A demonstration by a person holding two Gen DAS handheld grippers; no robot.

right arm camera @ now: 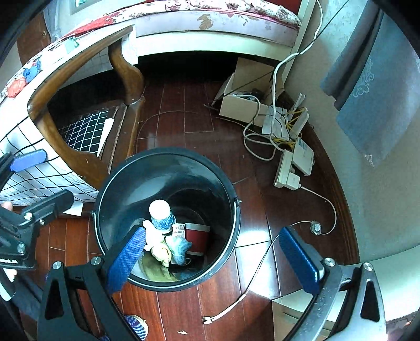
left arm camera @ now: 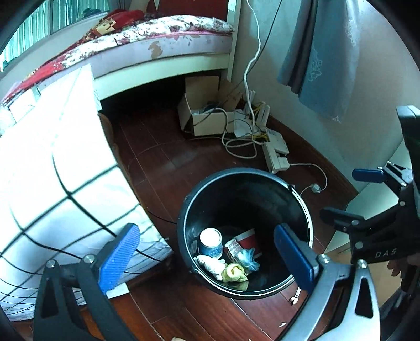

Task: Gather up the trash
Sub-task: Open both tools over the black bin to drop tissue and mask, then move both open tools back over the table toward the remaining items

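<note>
1. Standing on the dark red wooden floor [right arm camera: 204,126], a black bucket [left arm camera: 183,223] [right arm camera: 231,183] serves as the trash bin; it sits just ahead of and below both grippers.
2. Lying at its bottom are a white-capped bottle with a blue pattern [left arm camera: 210,242] [right arm camera: 161,215], a red and white carton [left arm camera: 246,237] [right arm camera: 197,237], a white crumpled tissue [left arm camera: 211,266] [right arm camera: 151,234], a yellow wad [left arm camera: 233,272] [right arm camera: 162,253] and a pale blue wad [left arm camera: 248,258] [right arm camera: 181,248], all bunched together and touching.
3. The left gripper [left arm camera: 207,258] hovers over the bucket mouth, its blue pads [left arm camera: 119,258] spread wide with nothing between them; one pad overlaps the rim on the gripper's right side.
4. The right gripper [right arm camera: 214,262] is likewise released and empty, its left pad [right arm camera: 126,259] over the bucket's near rim, its right pad beyond the bucket, above the floor.
5. Each gripper shows at the edge of the other's view: the right gripper [left arm camera: 367,199] to the right of the left one, the left gripper [right arm camera: 29,181] to the left of the right one.
6. Left of the grippers stands a wooden table covered with a white grid-patterned cloth [left arm camera: 52,170] [right arm camera: 31,181].
7. Ahead, beyond the bucket, lie an open cardboard box [left arm camera: 204,115] [right arm camera: 244,99], tangled white cables [left arm camera: 236,141] [right arm camera: 257,141] and a power strip [left arm camera: 275,154] [right arm camera: 286,173].
8. Farther ahead is a bed with a floral mattress [left arm camera: 170,34] [right arm camera: 210,18]; a blue curtain [left arm camera: 323,57] [right arm camera: 378,105] hangs to the right.
</note>
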